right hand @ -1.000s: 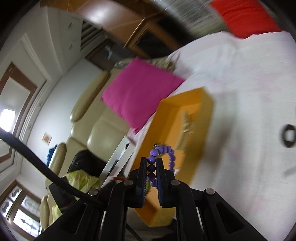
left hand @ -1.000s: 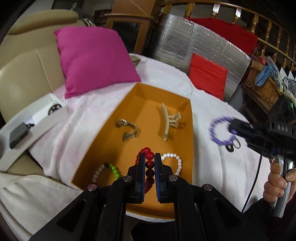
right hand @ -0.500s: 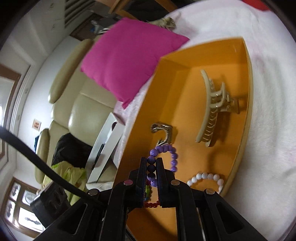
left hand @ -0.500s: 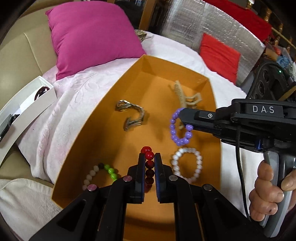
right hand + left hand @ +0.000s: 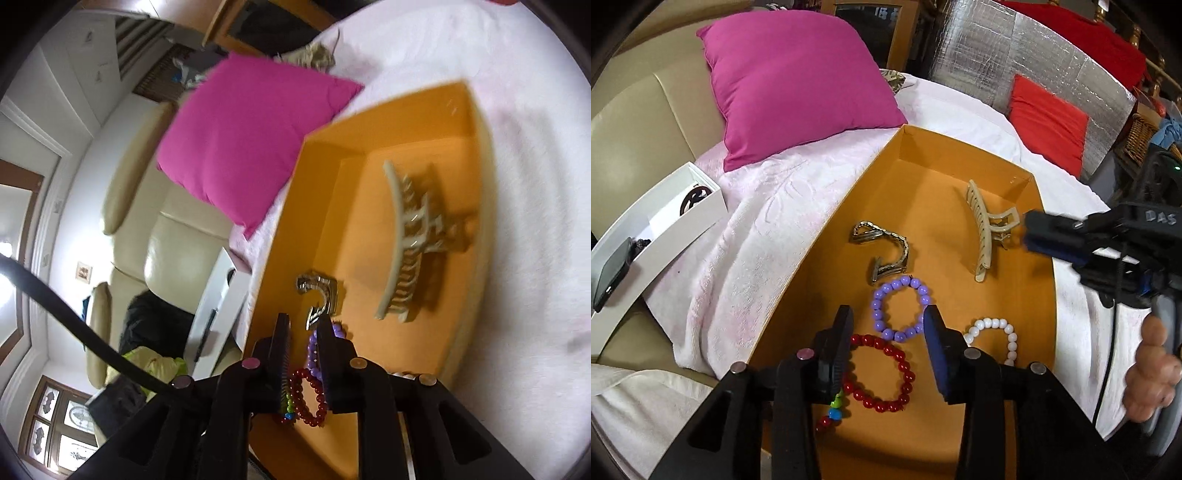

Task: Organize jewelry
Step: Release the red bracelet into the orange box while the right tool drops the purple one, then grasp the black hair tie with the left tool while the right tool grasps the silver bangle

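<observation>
Jewelry is gathering in the orange box (image 5: 827, 236) on the white towel: a red bead bracelet (image 5: 882, 373) and a purple bead bracelet (image 5: 900, 309) lie on its floor, touching, beside a white bead bracelet (image 5: 995, 338), a metal watch band (image 5: 886, 251) and a beige claw clip (image 5: 984, 229). Left gripper (image 5: 888, 347) hangs just above the red bracelet; its jaws have just been opening and now stand apart, holding nothing. Right gripper (image 5: 303, 354) has also just been parting its jaws, only a crack, and the purple bracelet lies below them, released. Both drops look done, so the step in hand is letting go. Next, I judge, each gripper should lift clear without snagging beads, then seek any piece still outside the box
</observation>
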`<control>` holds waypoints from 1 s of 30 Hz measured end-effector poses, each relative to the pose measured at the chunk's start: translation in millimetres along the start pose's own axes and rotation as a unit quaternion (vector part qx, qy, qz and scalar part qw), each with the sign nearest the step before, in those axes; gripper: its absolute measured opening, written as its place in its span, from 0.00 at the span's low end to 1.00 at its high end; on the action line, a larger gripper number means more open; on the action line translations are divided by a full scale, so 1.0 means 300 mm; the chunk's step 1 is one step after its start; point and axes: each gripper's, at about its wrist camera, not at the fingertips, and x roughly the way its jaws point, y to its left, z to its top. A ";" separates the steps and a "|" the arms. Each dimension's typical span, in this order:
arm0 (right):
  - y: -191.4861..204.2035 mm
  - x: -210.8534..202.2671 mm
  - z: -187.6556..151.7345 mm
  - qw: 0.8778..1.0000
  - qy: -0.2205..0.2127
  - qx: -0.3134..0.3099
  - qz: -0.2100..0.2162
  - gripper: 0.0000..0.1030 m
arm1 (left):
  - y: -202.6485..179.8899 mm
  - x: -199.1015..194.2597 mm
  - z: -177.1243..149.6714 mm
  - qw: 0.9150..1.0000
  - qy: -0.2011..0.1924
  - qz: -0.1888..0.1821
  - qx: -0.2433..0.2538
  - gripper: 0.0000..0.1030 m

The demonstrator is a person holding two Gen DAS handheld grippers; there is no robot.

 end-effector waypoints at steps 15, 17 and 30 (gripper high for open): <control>-0.348 -0.651 -0.021 0.989 -0.130 0.051 -0.053 0.29 | -0.410 -0.119 0.003 0.994 -0.026 -0.022 0.106 0.54; -0.439 -0.759 -0.029 0.983 -0.156 0.078 -0.060 0.33 | -0.487 -0.113 0.002 0.992 -0.025 -0.027 0.125 0.57; -0.737 -1.061 -0.053 0.959 -0.221 0.164 -0.067 0.46 | -0.984 0.152 -0.065 0.973 0.026 -0.089 0.212 0.63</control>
